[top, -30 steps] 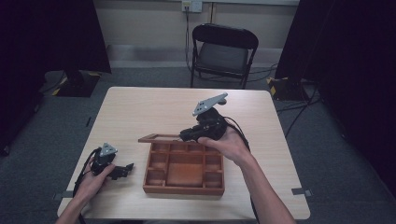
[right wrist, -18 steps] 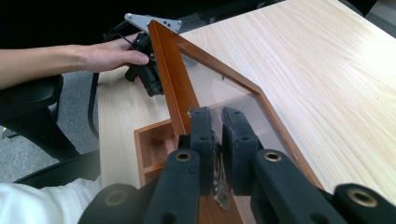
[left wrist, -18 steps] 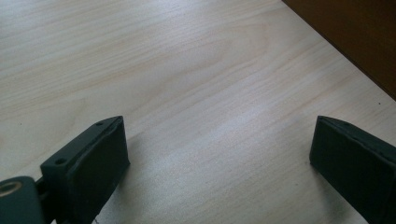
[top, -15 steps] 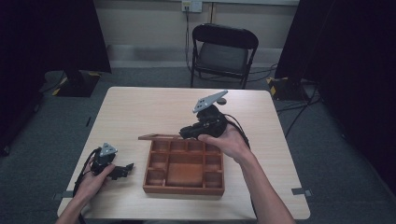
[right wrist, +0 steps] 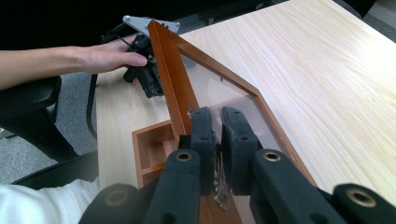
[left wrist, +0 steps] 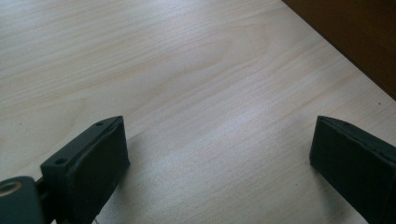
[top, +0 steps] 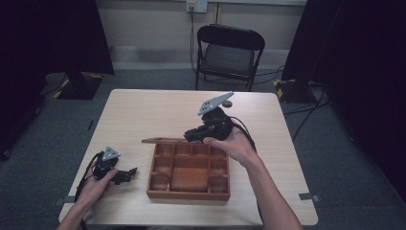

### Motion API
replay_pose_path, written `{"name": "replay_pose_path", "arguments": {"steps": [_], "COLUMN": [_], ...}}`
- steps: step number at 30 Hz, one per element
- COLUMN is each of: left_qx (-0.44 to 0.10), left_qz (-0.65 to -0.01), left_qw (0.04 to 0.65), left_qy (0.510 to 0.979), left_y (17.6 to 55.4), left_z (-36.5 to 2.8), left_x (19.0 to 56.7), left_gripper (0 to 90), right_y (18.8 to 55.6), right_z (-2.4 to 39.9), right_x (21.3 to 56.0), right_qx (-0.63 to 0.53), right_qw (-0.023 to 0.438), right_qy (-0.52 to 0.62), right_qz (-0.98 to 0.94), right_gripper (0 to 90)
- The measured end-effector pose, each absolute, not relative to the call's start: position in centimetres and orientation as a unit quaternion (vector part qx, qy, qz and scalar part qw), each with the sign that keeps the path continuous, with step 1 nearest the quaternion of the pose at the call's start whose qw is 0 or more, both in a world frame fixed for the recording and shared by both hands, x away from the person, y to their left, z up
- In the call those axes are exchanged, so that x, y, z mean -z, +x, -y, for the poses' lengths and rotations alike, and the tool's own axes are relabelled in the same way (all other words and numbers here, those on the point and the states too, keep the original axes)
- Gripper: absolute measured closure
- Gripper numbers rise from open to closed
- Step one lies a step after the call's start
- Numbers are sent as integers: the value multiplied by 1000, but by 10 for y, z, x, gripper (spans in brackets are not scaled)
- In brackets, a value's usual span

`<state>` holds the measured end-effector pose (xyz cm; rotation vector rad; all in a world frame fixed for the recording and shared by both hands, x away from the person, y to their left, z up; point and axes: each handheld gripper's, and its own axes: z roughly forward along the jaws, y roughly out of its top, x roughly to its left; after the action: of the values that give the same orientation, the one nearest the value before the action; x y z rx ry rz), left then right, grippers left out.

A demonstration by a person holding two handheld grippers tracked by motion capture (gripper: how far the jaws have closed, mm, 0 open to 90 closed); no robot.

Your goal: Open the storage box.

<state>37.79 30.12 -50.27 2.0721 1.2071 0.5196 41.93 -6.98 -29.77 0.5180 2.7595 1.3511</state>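
A brown wooden box (top: 187, 194) with several compartments sits on the table near the front edge. Its lid (top: 163, 140), a wood frame around a clear pane, is lifted and looks like a thin strip from above. My right gripper (top: 191, 136) is shut on the lid. In the right gripper view the jaws (right wrist: 218, 119) pinch the lid's (right wrist: 170, 74) near edge, with an open compartment (right wrist: 149, 144) below it. My left gripper (top: 125, 173) rests on the table left of the box. Its jaws (left wrist: 219, 149) stand open over bare wood, with the box wall (left wrist: 355, 37) at upper right.
The light wooden table (top: 143, 115) has free room behind and to the left of the box. A black folding chair (top: 229, 52) stands beyond the far edge. The person's left hand (right wrist: 107, 58) shows past the lid in the right gripper view.
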Motion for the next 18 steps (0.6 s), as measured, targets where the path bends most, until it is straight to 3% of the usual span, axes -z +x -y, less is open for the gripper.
{"name": "replay_pose_path", "arguments": {"steps": [18], "left_qx": [-199], "left_qz": [-463], "left_qw": [337], "left_qy": [795], "left_y": [378], "left_z": [-301], "left_x": [503], "left_gripper": [37], "right_y": [419], "right_z": [70], "right_x": [297], "right_qx": [-435], "right_qw": [13], "right_qy": [166], "right_qz": [-885], "right_gripper": [847]}}
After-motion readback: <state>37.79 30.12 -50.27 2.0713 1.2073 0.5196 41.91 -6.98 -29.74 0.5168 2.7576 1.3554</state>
